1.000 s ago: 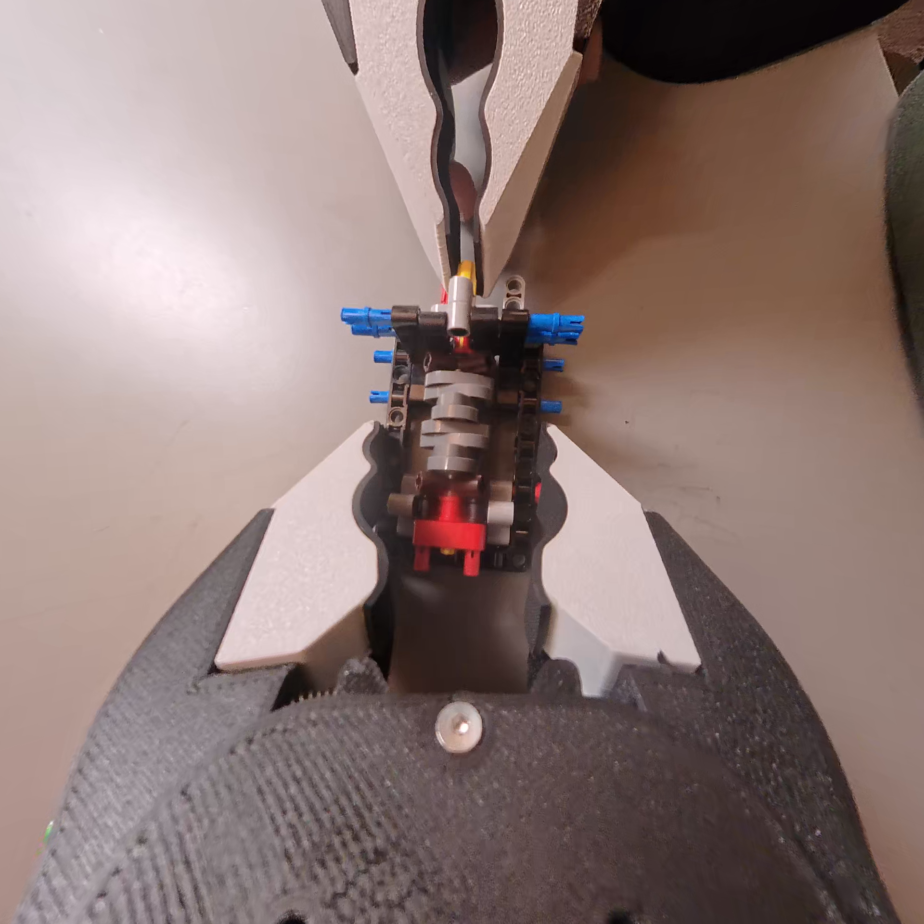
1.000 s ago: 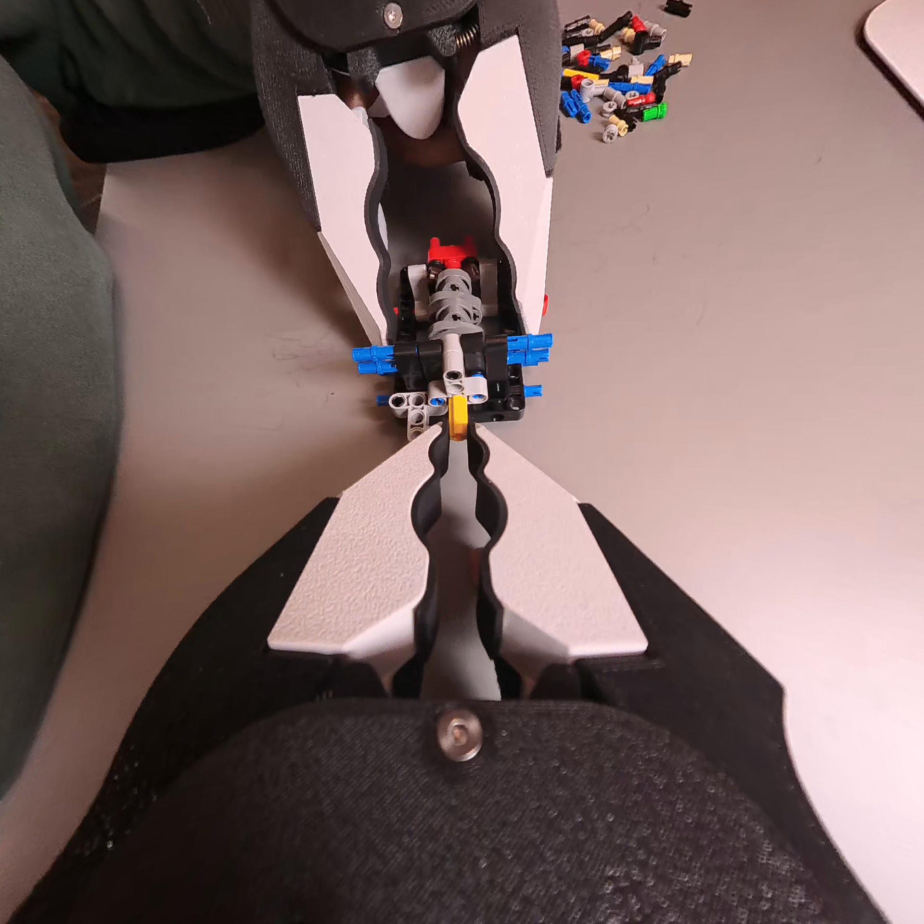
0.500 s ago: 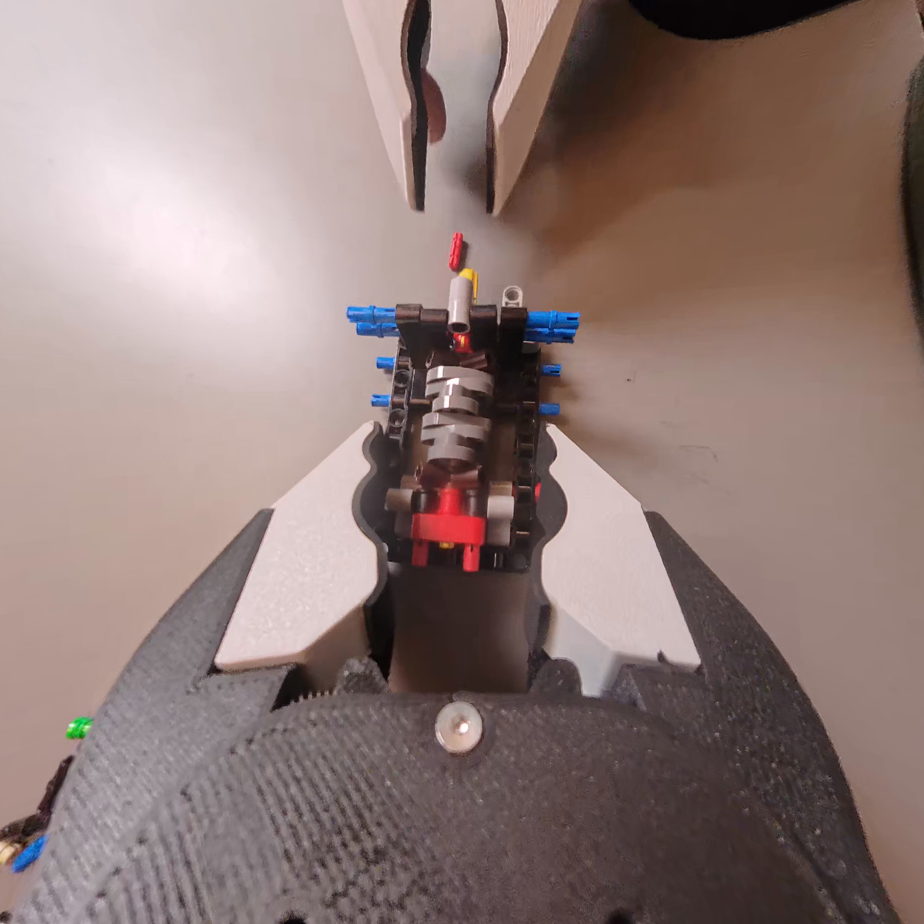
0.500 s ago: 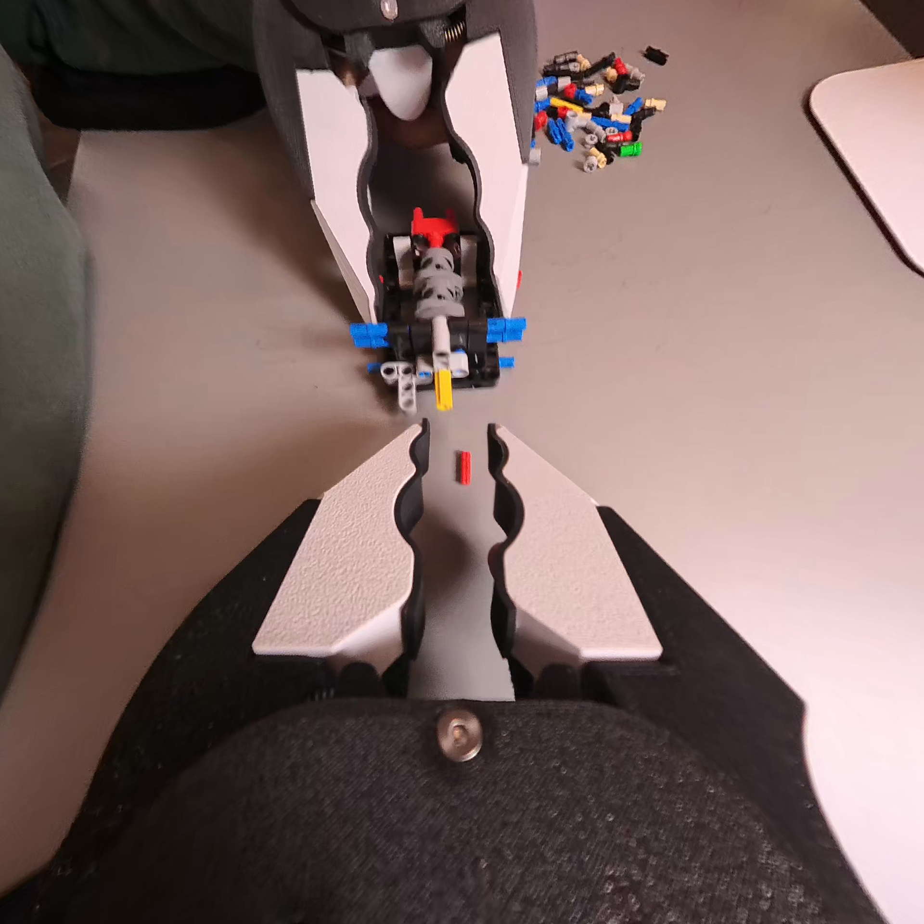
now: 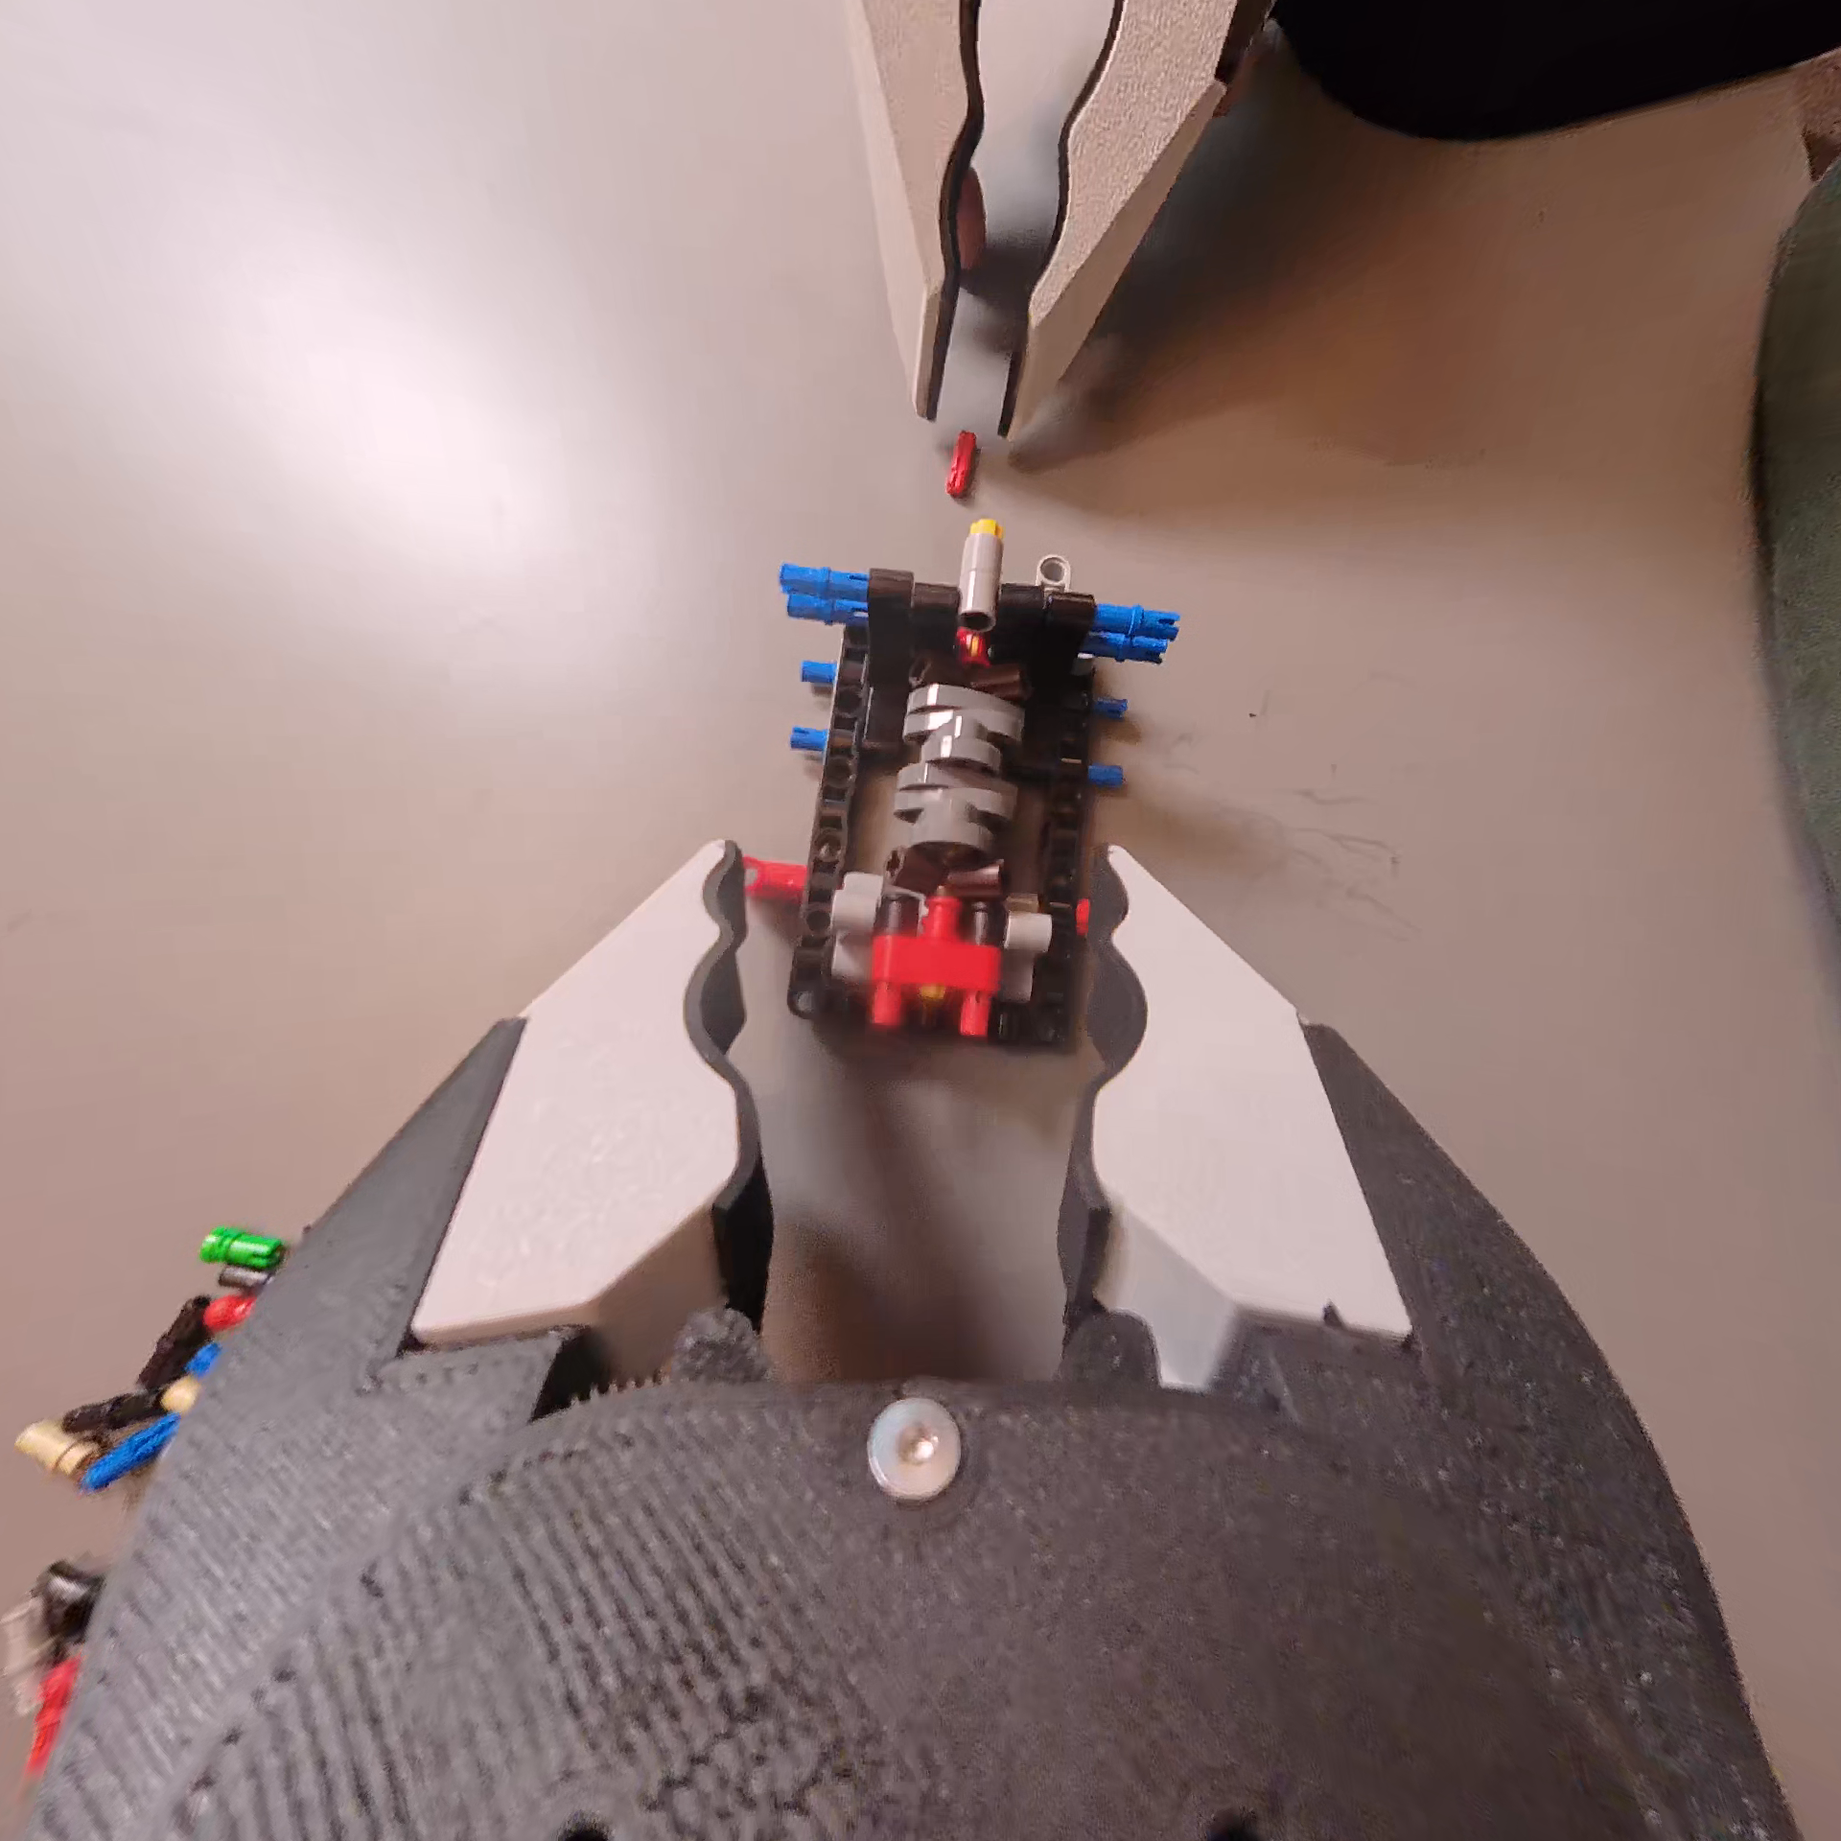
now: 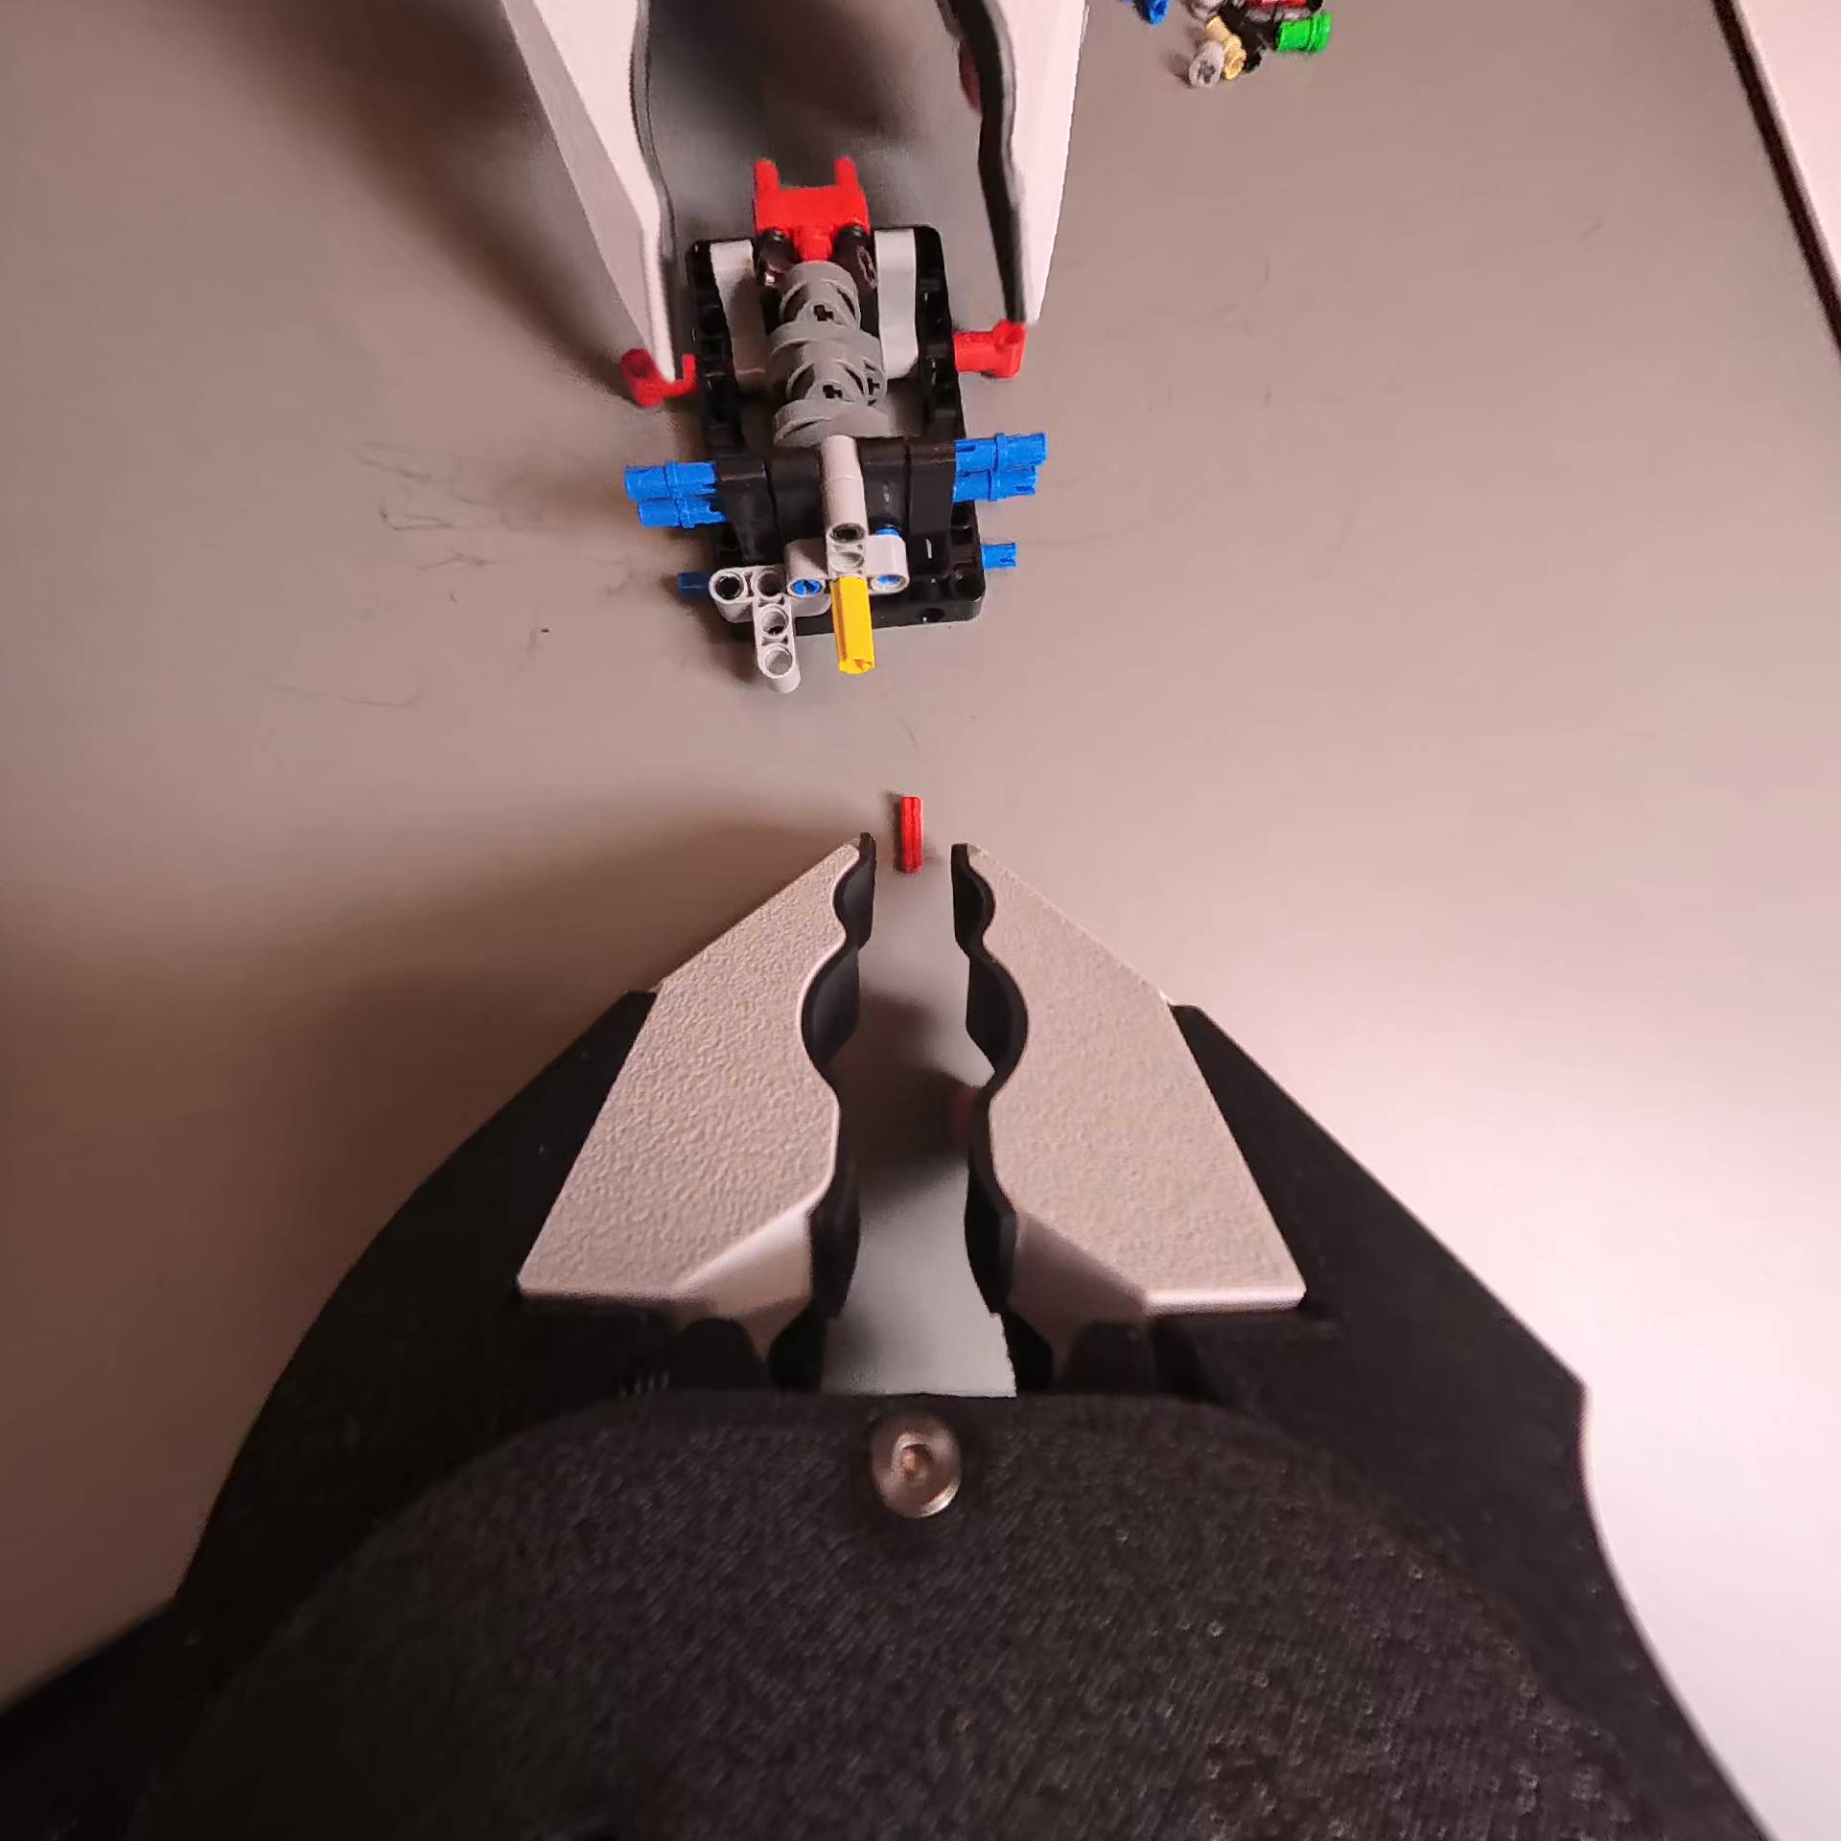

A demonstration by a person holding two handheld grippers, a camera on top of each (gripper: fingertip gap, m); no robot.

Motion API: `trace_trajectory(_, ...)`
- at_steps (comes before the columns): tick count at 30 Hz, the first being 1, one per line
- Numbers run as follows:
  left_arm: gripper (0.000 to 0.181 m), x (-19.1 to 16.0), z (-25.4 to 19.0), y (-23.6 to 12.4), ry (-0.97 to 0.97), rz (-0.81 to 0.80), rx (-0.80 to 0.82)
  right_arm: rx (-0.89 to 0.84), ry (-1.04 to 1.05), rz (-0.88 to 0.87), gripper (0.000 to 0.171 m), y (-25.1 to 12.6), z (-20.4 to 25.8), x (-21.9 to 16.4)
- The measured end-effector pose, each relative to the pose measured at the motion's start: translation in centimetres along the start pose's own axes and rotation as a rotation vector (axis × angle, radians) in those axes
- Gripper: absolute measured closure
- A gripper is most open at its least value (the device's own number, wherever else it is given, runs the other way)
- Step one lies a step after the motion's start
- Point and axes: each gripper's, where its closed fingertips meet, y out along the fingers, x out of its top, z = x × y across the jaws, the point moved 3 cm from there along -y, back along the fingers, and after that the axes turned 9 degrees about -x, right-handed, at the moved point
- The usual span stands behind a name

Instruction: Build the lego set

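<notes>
Left claw (image 5: 917,877) spread wide, flanking the lego assembly (image 5: 951,797) on the tabletop (image 5: 398,498) at frame centre, apart. Right claw (image 6: 912,857) parted slightly, empty, small red pin (image 6: 908,835) just beyond its tips.

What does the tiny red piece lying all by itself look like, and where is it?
Find the black-framed lego build on the grey table. Its yellow axle points toward the right hand-held gripper. The loose red pin lies just before those fingertips: the only piece apart from build and pile.
</notes>
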Motion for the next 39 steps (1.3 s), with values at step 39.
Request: trace_trajectory(39, 0.179, 6.6, -4.9, 0.6, 0.055, -0.353, -0.13, -0.021, -0.151, -0.238, 0.17, -3.1, 4.4, 6.5)
